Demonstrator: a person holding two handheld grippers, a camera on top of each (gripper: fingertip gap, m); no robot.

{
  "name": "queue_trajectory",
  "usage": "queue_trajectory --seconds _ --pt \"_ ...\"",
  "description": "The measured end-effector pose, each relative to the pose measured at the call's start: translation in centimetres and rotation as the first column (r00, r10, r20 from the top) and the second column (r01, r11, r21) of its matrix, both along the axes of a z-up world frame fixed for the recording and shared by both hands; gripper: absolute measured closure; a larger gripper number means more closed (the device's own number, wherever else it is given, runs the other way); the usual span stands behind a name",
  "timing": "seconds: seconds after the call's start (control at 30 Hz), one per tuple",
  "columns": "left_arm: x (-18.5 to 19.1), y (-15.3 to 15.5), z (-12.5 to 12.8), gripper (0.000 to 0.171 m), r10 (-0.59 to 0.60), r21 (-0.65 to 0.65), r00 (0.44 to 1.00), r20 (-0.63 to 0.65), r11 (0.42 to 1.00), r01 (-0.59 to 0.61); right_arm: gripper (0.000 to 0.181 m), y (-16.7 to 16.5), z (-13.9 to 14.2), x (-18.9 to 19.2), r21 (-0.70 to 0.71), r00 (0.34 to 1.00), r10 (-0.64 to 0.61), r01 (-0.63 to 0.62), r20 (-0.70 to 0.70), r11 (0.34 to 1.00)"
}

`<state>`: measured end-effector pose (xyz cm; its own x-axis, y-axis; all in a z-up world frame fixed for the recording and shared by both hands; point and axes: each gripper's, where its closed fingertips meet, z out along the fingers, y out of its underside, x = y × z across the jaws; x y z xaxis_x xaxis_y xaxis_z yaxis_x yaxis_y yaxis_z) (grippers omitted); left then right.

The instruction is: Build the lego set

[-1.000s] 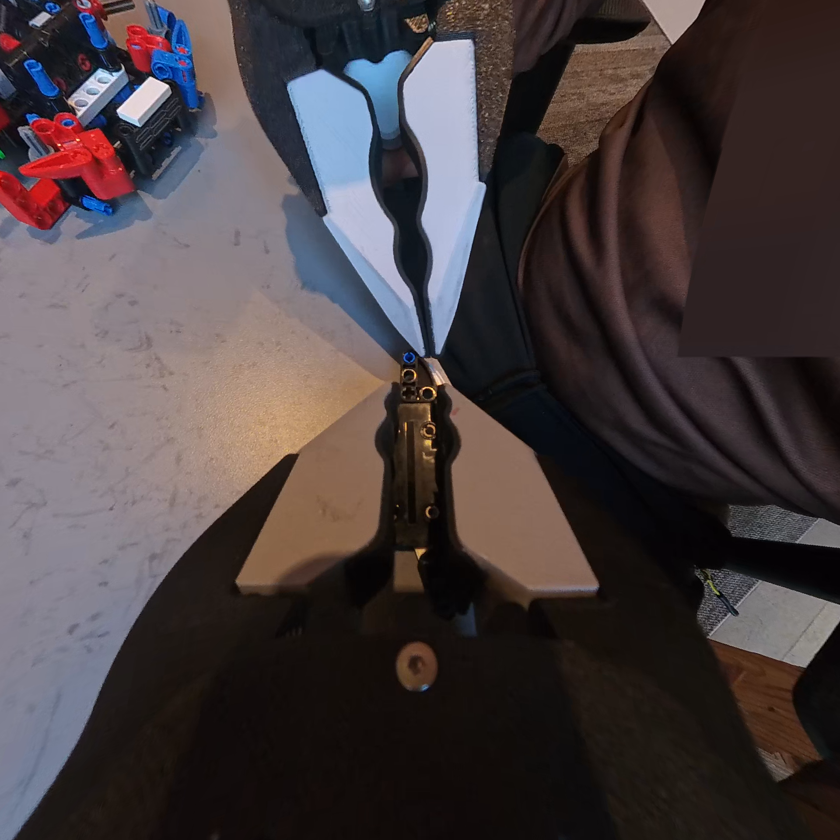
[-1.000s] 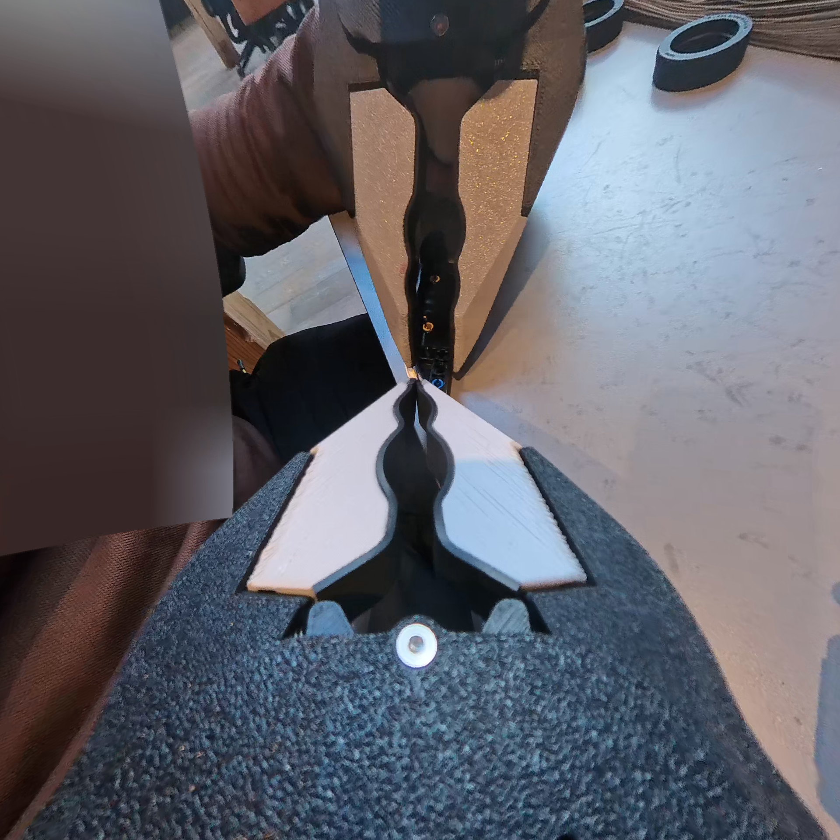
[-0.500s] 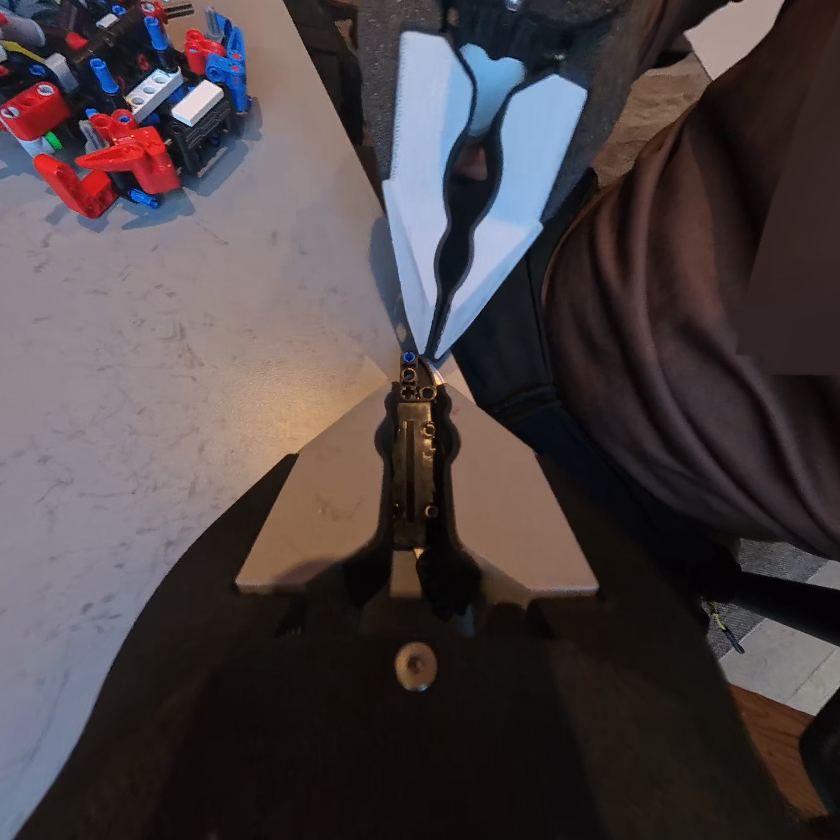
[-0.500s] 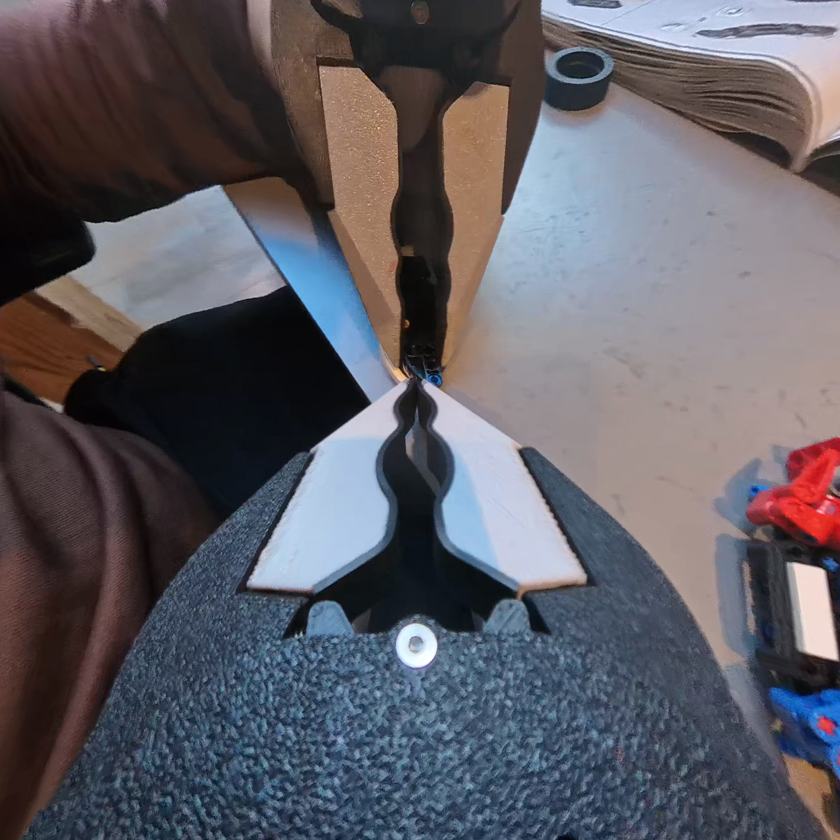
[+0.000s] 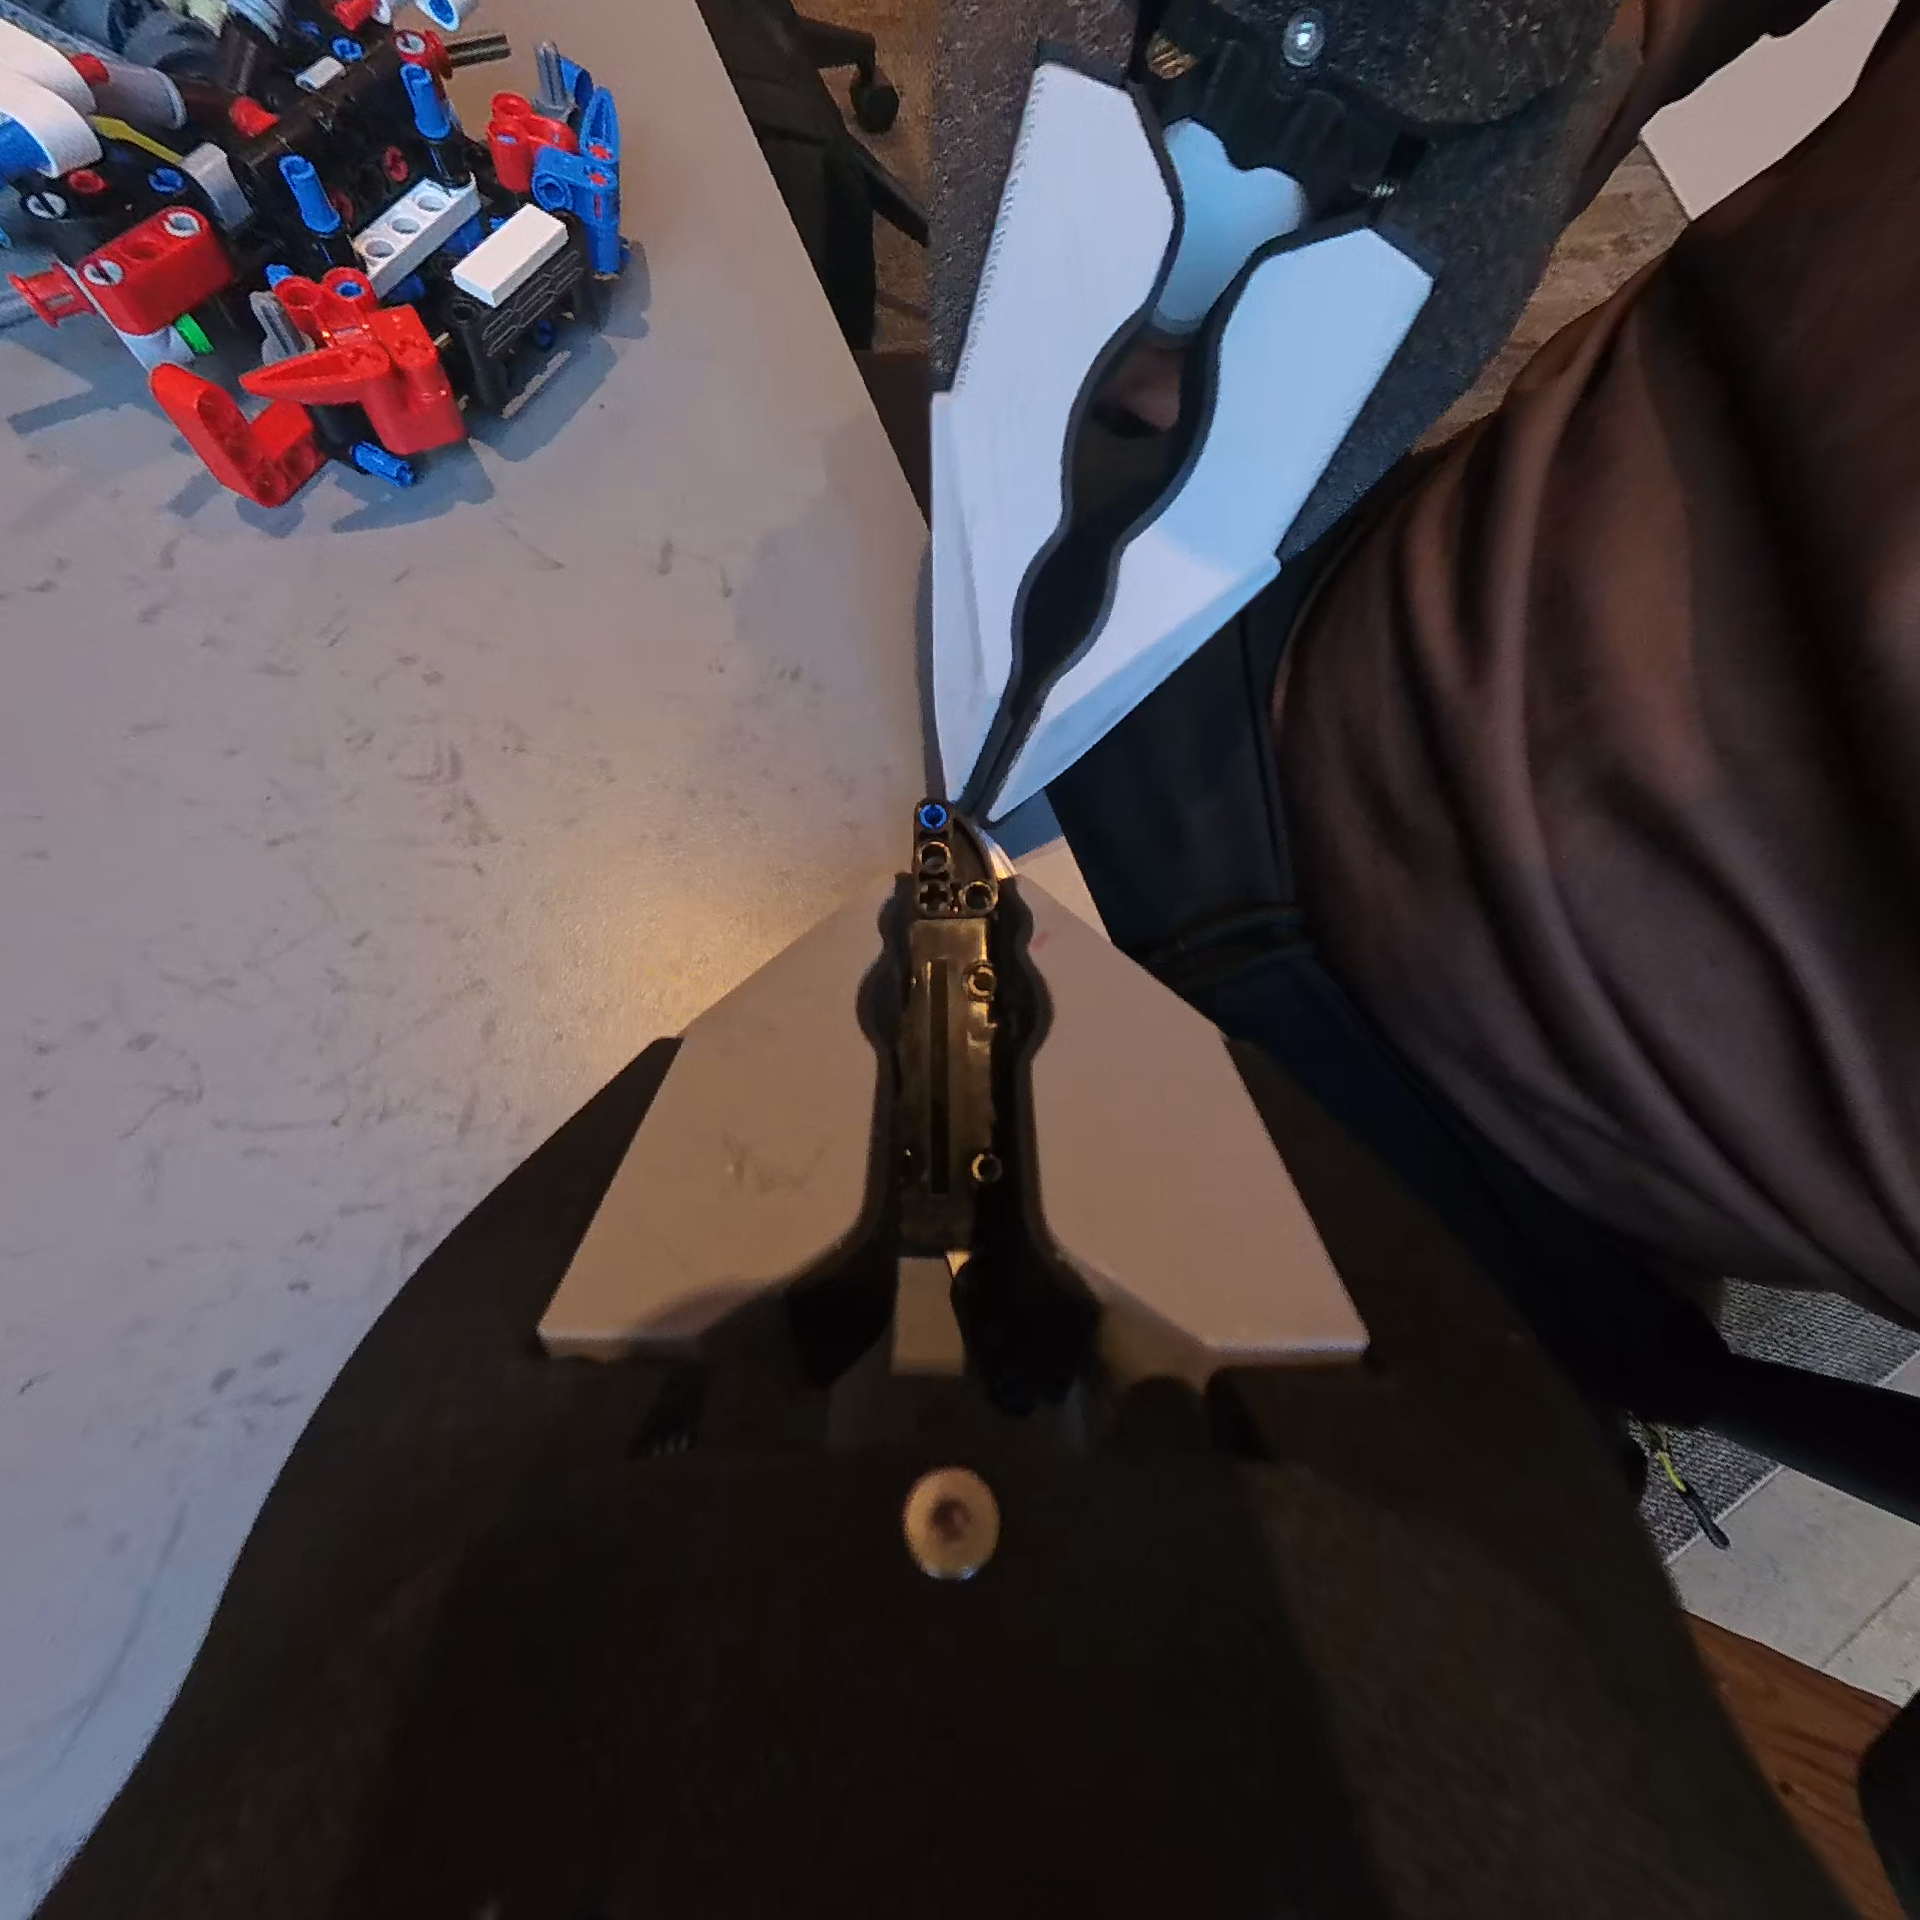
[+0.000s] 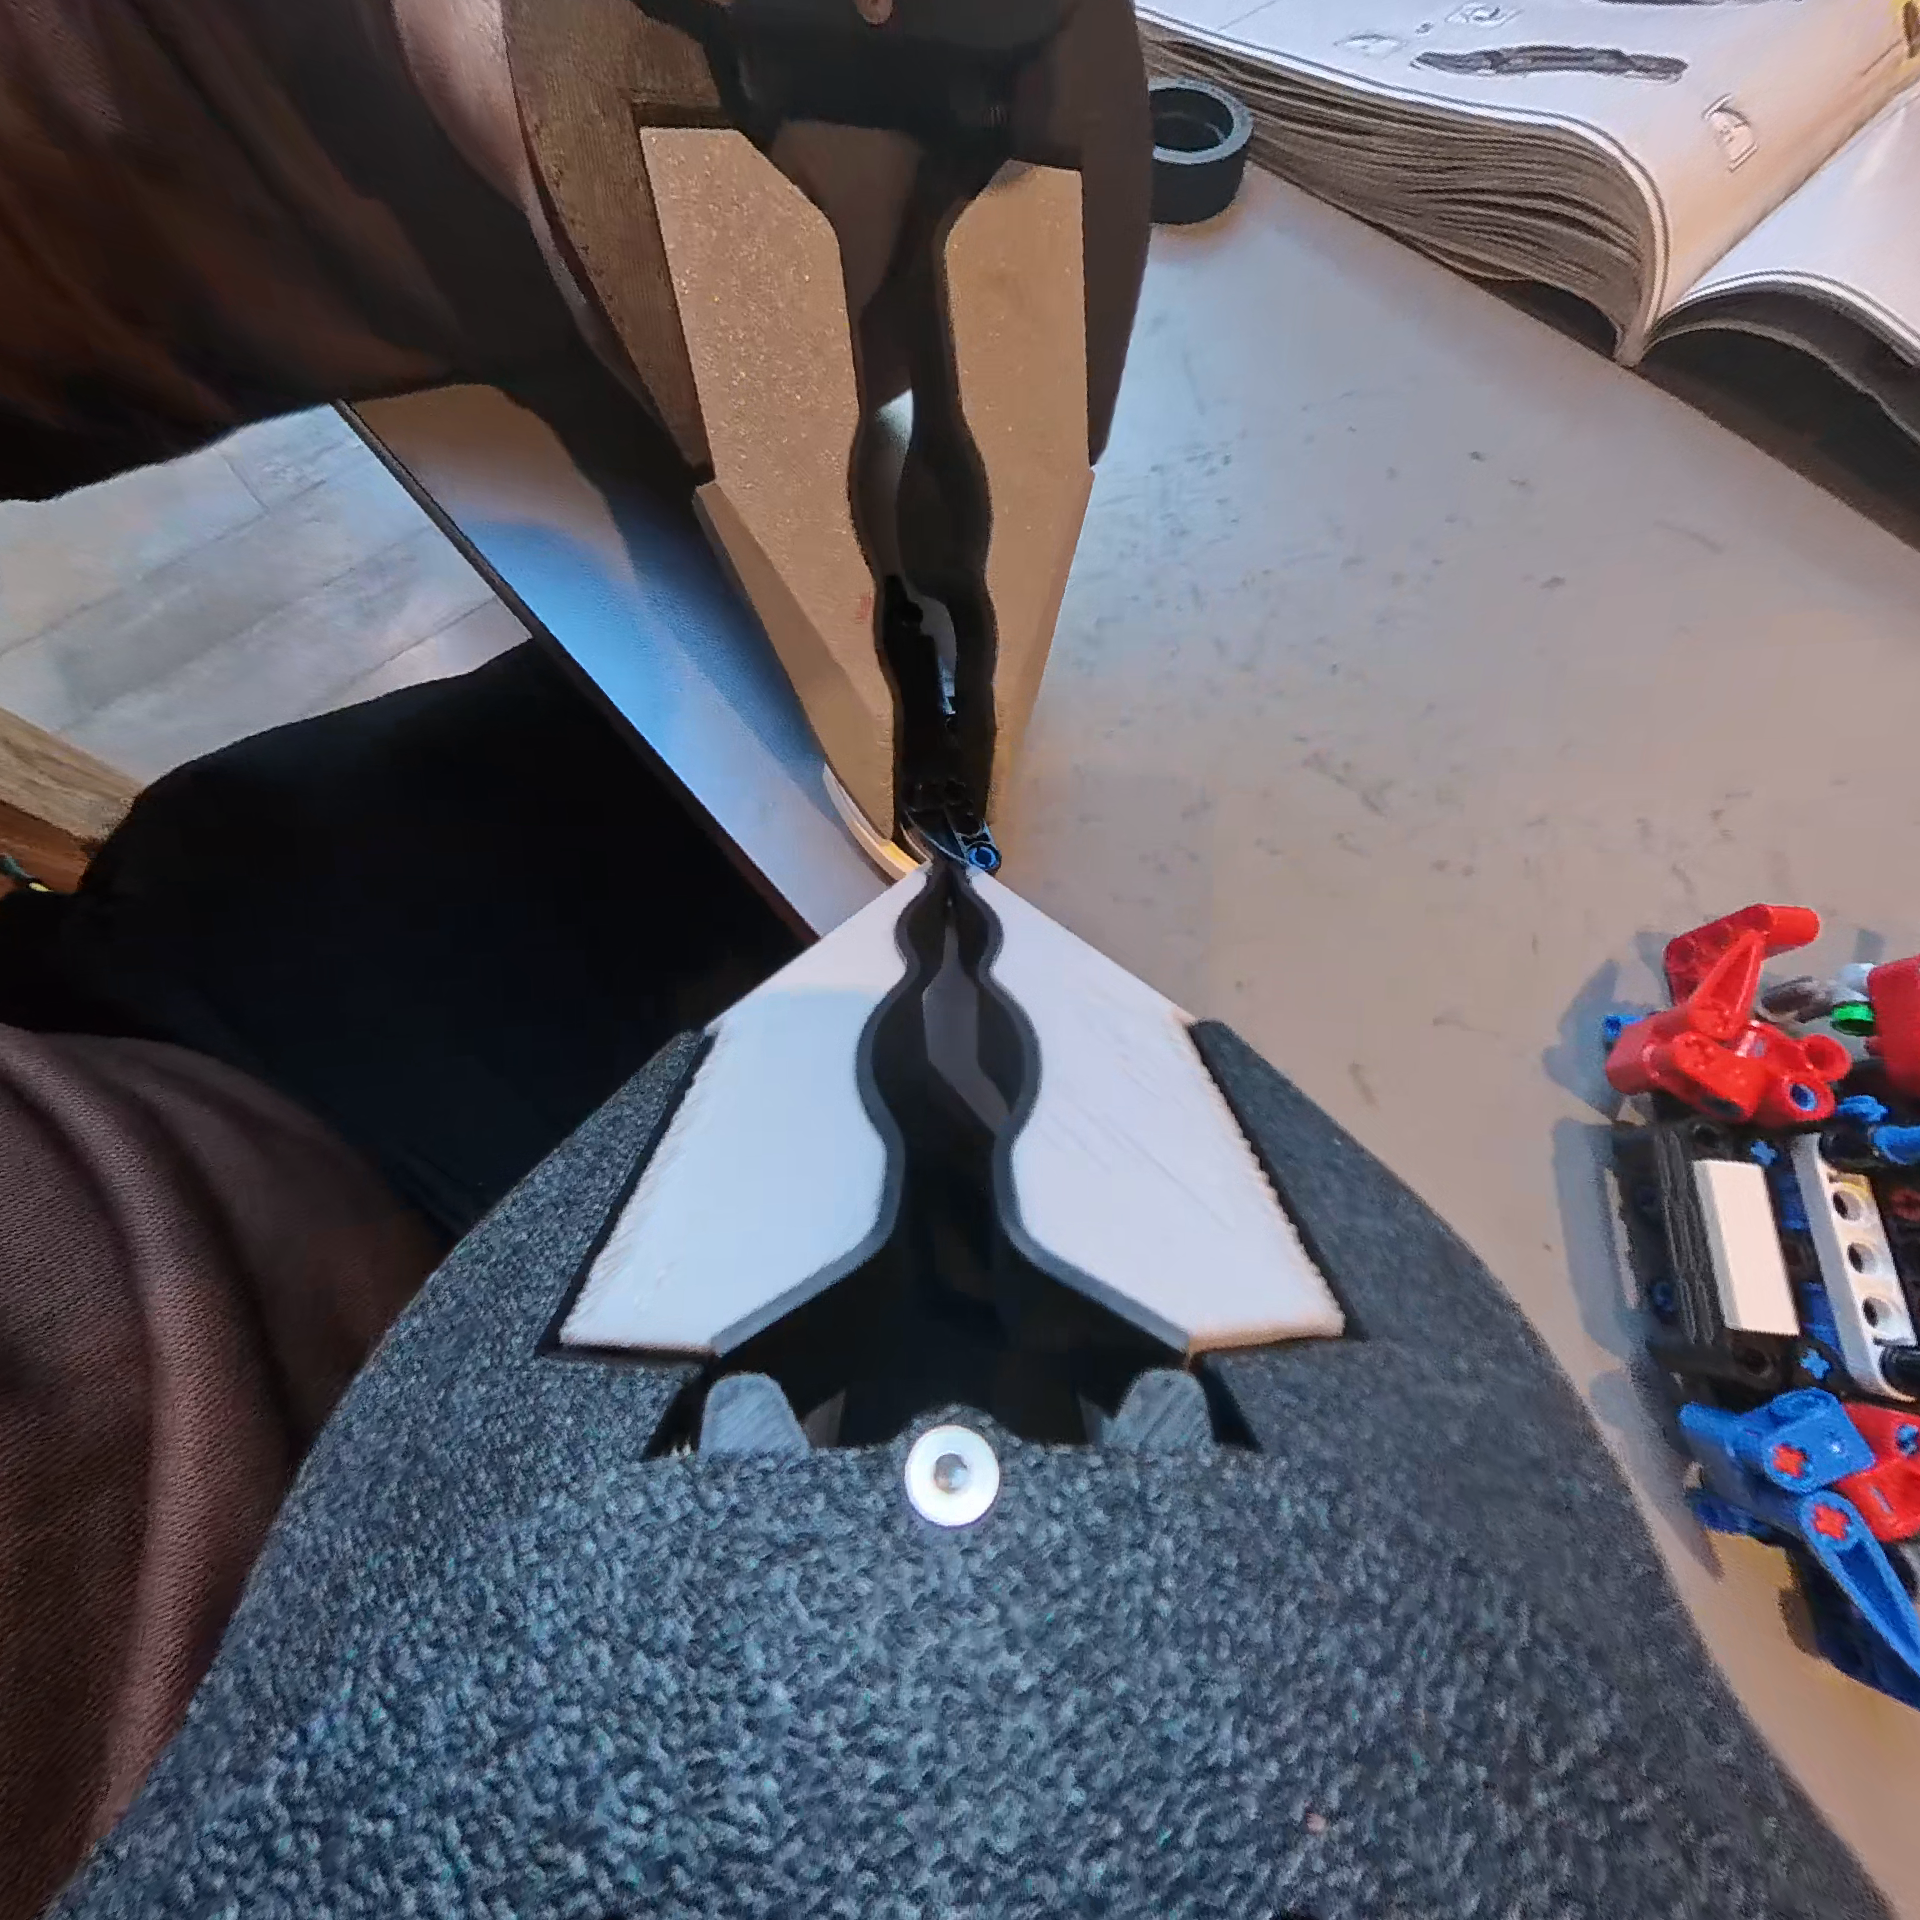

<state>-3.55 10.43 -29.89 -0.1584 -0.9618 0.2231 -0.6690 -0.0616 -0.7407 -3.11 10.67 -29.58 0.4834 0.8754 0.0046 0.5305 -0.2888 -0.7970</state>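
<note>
My left gripper (image 5: 940,883) is shut on a long black Technic piece (image 5: 951,1070) that lies lengthwise between its grey fingers. The piece's end sticks out past the tips, over the table's near corner. A small blue pin (image 5: 932,816) sits in the end hole. My right gripper (image 6: 948,875), with white fingers, meets it tip to tip and is shut on that blue pin (image 6: 977,854). In the right wrist view the left gripper (image 6: 940,821) comes down from above with the black piece (image 6: 930,686) between its fingers. In the left wrist view the right gripper (image 5: 968,816) slants in from the upper right.
A partly built model of red, blue, black and white parts (image 5: 343,260) stands on the grey table (image 5: 364,779); it also shows in the right wrist view (image 6: 1787,1195). An open instruction booklet (image 6: 1558,177) and a black tyre (image 6: 1195,151) lie farther back. The person's brown sleeve (image 5: 1610,779) is close by. My two grippers' fingertips are within a few centimetres of each other.
Both grippers have swung together, staying tip to tip. The right gripper now slants instead of pointing straight at the left one. The model and booklet have come into view. Both grips are unchanged.
</note>
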Motion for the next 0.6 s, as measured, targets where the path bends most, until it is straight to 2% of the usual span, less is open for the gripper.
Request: queue_trajectory --seconds 0.1,0.13,0.17,0.27,0.37,0.5,0.6 --pt "0.1 0.0 0.0 0.158 0.002 0.001 1.000 0.000 1.000 -0.002 0.179 0.3 -0.1 0.3 0.022 0.999 -0.030 0.029 0.030 0.999" --pt "0.0 0.0 0.0 0.158 -0.004 -0.001 1.000 -0.001 1.000 0.004 0.169 0.9 -0.2 0.9 0.050 0.996 -0.070 0.067 0.060 0.996" --pt "-0.1 0.0 0.0 0.158 -0.004 -0.003 1.000 -0.001 1.000 0.004 0.167 1.2 -0.3 1.3 0.072 0.993 -0.087 0.082 0.081 0.994" --pt "-0.1 0.0 0.0 0.158 -0.003 -0.009 1.000 -0.002 1.000 0.003 0.165 0.8 0.1 1.1 0.016 0.998 -0.068 0.067 0.005 0.998" --pt "-0.1 0.0 0.0 0.158 -0.005 -0.009 1.000 -0.001 1.000 0.005 0.160 0.9 0.0 1.1 0.014 0.998 -0.067 0.067 0.007 0.998" --pt "-0.1 -0.1 0.0 0.158 -0.008 -0.007 1.000 -0.001 1.000 0.008 0.157 0.4 0.6 0.3 -0.001 0.999 -0.007 0.006 -0.036 1.000" --pt "-0.1 -0.1 0.0 0.158 -0.013 0.011 1.000 0.000 1.000 0.013 0.157 1.0 0.1 0.1 0.004 1.000 -0.008 0.008 -0.006 1.000"
